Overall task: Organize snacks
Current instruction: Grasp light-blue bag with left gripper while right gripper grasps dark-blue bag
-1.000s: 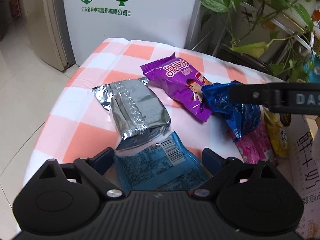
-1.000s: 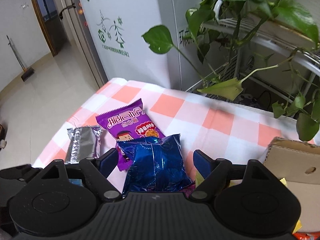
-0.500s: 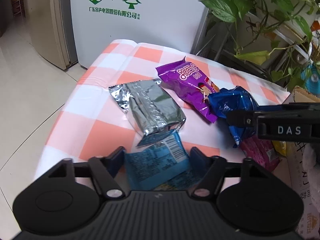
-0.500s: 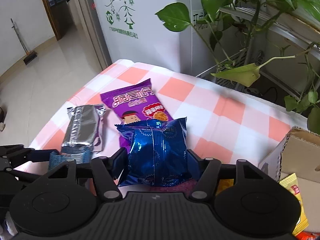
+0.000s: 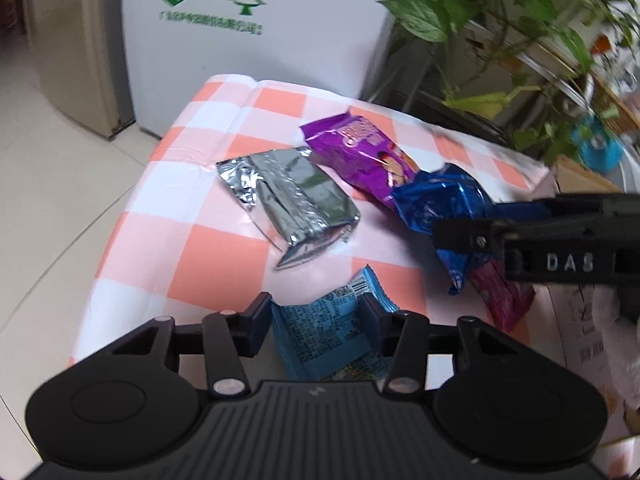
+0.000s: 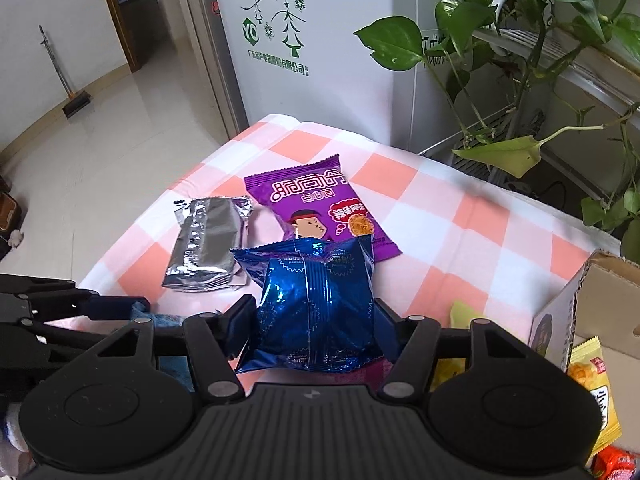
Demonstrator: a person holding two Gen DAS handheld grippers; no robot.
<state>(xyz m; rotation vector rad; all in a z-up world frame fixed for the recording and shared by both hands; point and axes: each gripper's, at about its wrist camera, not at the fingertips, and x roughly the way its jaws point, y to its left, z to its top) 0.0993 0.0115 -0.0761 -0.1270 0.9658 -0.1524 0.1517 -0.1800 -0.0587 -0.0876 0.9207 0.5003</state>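
Left tongs point(image 5: 316, 312) clamped on light-blue packet point(image 5: 320, 336); right tongs point(image 6: 314, 316) gripping dark-blue packet point(image 6: 316, 304). Cardboard box point(image 6: 600, 284) holding yellow packet point(image 6: 592, 384).

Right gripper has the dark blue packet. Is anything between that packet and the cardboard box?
Nothing visible. The right gripper grips the dark blue packet; the cardboard box stands open to its right, with only a yellow packet lying low between.

left gripper point(image 5: 316, 312) closed onto light-blue packet point(image 5: 324, 332) | right gripper point(image 6: 314, 314) closed onto dark-blue packet point(image 6: 316, 300)
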